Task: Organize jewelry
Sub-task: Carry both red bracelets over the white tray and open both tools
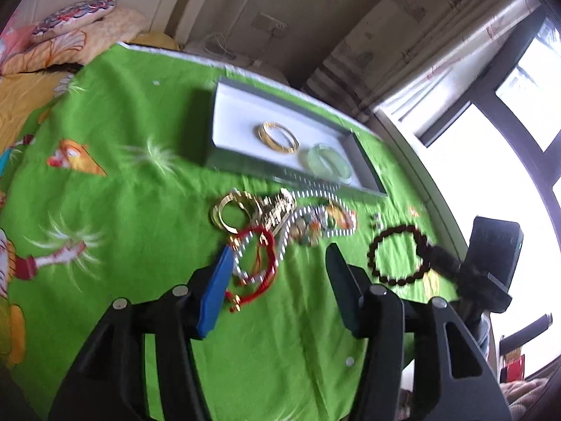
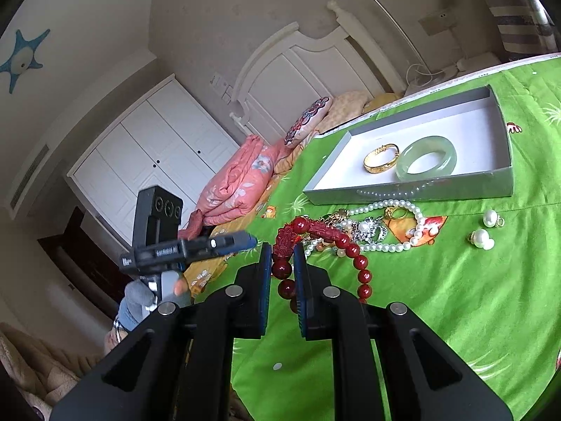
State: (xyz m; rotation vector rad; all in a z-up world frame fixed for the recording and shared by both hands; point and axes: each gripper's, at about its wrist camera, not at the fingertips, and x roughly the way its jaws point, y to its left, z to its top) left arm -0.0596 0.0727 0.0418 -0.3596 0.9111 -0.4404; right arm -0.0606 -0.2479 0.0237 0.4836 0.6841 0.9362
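Observation:
A grey tray (image 2: pixel 403 193) with a white floor holds a gold bangle (image 2: pixel 381 158) and a pale green jade bangle (image 2: pixel 426 158); the tray also shows in the left wrist view (image 1: pixel 217 161). A tangled pile of jewelry (image 1: pixel 280 217) lies on the green cloth before it, with a pearl necklace (image 2: pixel 392 245). My right gripper (image 2: pixel 282 247) is shut on a dark red bead bracelet (image 2: pixel 350 249), held above the cloth. My left gripper (image 1: pixel 278 256) is open over the pile, near a red cord bracelet (image 1: pixel 259 263). The bead bracelet appears dark in the left view (image 1: pixel 396 256).
Two loose pearl earrings (image 2: pixel 485 229) lie right of the pile. The green printed cloth (image 2: pixel 455 315) covers the bed. A pink quilt (image 2: pixel 238 182) and pillows (image 2: pixel 308 119) lie beyond. A window (image 1: pixel 491 175) is to the right in the left view.

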